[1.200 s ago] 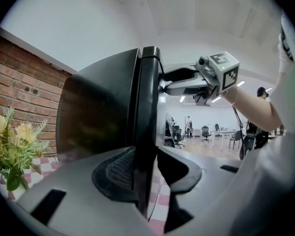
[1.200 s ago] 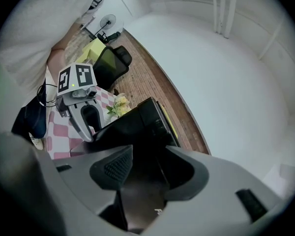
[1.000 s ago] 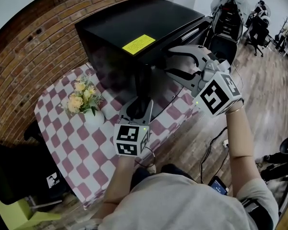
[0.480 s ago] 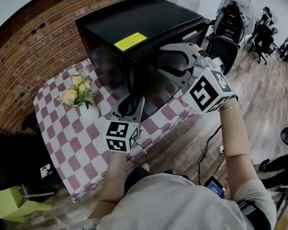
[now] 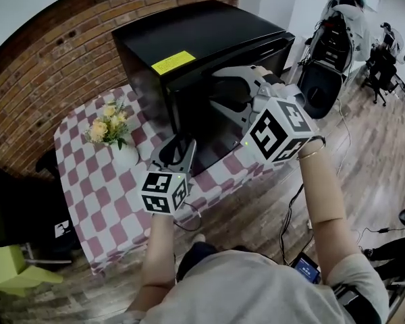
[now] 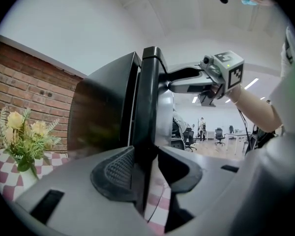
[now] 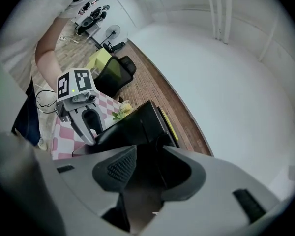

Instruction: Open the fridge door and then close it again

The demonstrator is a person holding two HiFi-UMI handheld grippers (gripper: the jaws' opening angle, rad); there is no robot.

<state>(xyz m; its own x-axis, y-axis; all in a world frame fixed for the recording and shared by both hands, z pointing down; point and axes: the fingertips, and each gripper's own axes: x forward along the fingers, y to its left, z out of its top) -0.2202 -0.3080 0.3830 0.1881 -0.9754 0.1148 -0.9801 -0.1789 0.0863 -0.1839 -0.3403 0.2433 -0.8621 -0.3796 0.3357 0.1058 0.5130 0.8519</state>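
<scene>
A black mini fridge [image 5: 202,32] with a yellow sticker [image 5: 173,61] stands on a checkered table. Its door [image 5: 216,123] is slightly ajar; in the left gripper view a thin gap shows beside the door edge [image 6: 150,107]. My left gripper [image 5: 179,144] straddles the door's lower free edge. Its jaws are opening, one pad [image 6: 113,171] against the edge and the other apart. My right gripper [image 5: 216,88] straddles the door's upper edge. Those jaws are closing, the dark edge [image 7: 147,132] between them with room to spare. Each gripper also shows in the other's view: right gripper [image 6: 169,80], left gripper [image 7: 88,127].
A white vase of flowers [image 5: 111,130] stands on the pink-and-white tablecloth [image 5: 101,201] left of the fridge. A brick wall [image 5: 47,66] runs behind. A black chair [image 5: 13,214] is at left, office chairs [image 5: 337,39] at right, a cable [image 5: 290,214] on the wood floor.
Both grippers have stayed at the door's free edge. The right gripper's jaws look narrower round the edge than before. The head view has drifted a little.
</scene>
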